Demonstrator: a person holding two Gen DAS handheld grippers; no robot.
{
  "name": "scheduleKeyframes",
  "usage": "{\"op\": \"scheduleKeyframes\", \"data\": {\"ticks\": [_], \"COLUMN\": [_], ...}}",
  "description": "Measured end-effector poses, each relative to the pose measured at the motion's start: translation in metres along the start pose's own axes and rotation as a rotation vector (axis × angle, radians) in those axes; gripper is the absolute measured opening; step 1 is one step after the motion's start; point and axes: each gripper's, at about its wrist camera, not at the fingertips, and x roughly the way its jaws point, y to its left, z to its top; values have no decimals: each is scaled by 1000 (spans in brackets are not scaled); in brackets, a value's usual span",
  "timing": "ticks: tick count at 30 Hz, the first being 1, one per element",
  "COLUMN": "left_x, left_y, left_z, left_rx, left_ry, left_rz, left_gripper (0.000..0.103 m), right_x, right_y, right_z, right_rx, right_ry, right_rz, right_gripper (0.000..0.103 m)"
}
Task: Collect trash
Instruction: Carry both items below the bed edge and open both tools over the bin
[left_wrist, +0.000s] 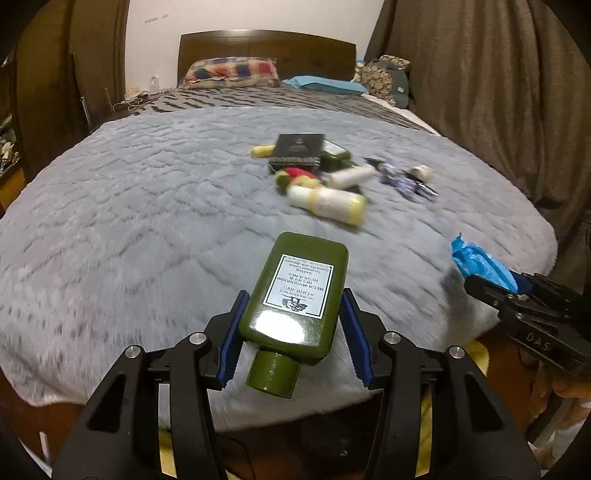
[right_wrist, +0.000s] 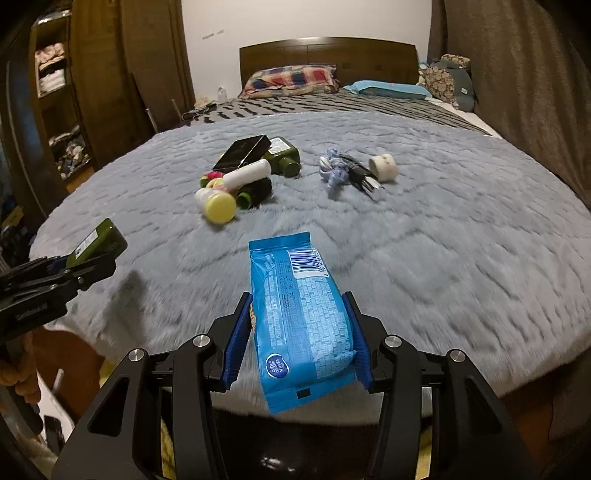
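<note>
**Entry: two items in hand, remainder on the bed**

Left gripper (left_wrist: 291, 325): I have its jaws clamped on the flat sides of a green bottle (left_wrist: 295, 295), carried clear of the grey blanket (left_wrist: 129, 206) near the bed's foot. Hard, glossy plastic, slab-shaped, round cap toward me. Risk: smooth walls could slide out between the ribbed blue pads (left_wrist: 231, 339) if I tilt it.

Right gripper (right_wrist: 297, 339): jaws clamped on a blue tissue pack (right_wrist: 299, 314), also held off the blanket. Soft, crinkly film over a squashy block. Risk: it may buckle and sag free, as much of it overhangs.

Still lying mid-bed: a pile of bottles (right_wrist: 236, 181), a black box (right_wrist: 245, 151), a white roll (right_wrist: 384, 168). Deep plush could snag the fingers.

No bin is in view.
</note>
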Motion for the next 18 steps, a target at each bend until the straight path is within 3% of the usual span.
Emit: {"op": "scheduleKeyframes", "data": {"ticks": [4, 6, 10, 18], "left_x": [-11, -7, 18, 76], "left_y": [-20, -30, -41, -46], "left_z": [-30, -50, -83, -136], "left_rx": [23, 45, 67, 79], "left_ry": [35, 81, 184, 352], "left_rz": [-29, -46, -53, -68], "left_gripper": [47, 47, 47, 46], "right_x": [-16, -12, 9, 59], "right_y": [1, 0, 0, -3], "right_z": [-24, -43, -75, -121], "right_rx": [16, 32, 68, 101], "right_ry": [23, 80, 191, 377], "right_rz": [-11, 27, 65, 60], "right_gripper": [49, 49, 49, 49]}}
